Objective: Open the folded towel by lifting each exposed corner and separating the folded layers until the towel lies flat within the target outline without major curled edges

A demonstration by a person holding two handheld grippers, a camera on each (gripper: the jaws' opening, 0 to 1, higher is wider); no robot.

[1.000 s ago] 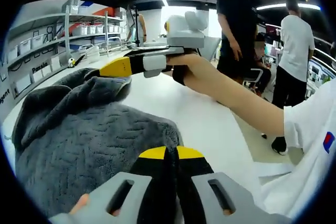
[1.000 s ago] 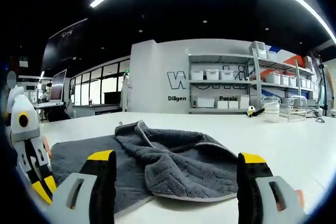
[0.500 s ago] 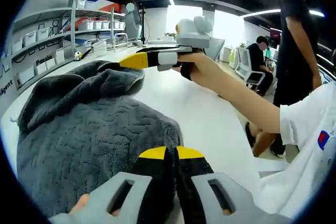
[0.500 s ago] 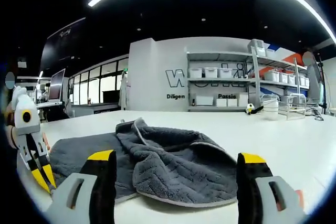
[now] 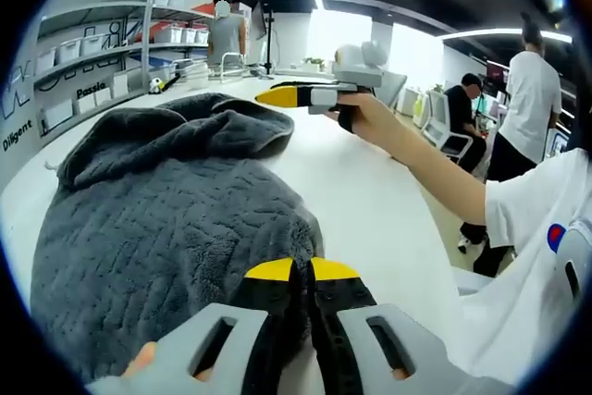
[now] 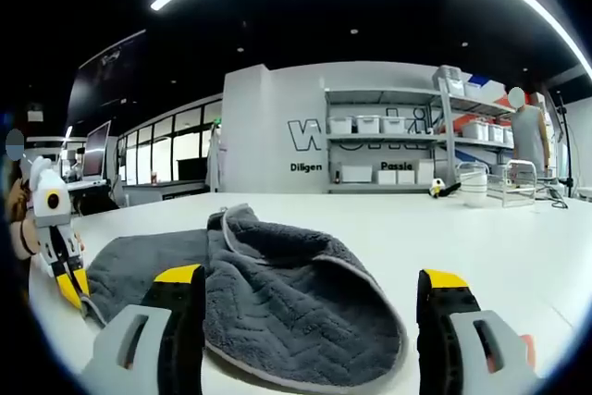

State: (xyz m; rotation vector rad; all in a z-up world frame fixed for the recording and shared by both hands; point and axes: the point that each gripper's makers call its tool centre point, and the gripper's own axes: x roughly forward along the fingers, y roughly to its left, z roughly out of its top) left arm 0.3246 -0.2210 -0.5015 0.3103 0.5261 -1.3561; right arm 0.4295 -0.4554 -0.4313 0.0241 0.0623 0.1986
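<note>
A: What surrounds the towel?
B: White tabletop, shelves beyond, people standing behind the right hand-held gripper.

A: Gripper states?
B: Left hand-held gripper pinches the towel's edge; right one gapes wide, towel between its jaws.

A: Change?
B: Towel has spread flatter; right hand-held gripper has drawn away.

A towel lies bunched on a table. In the left gripper view, the left gripper is at the towel's near edge, its jaws together on the cloth. The right gripper is held beyond the towel's far side, a person's hand behind it. In the right gripper view, the right gripper has its jaws apart, the towel between and beyond them. The left gripper is at the towel's left edge. Shelves stand behind the table.
</note>
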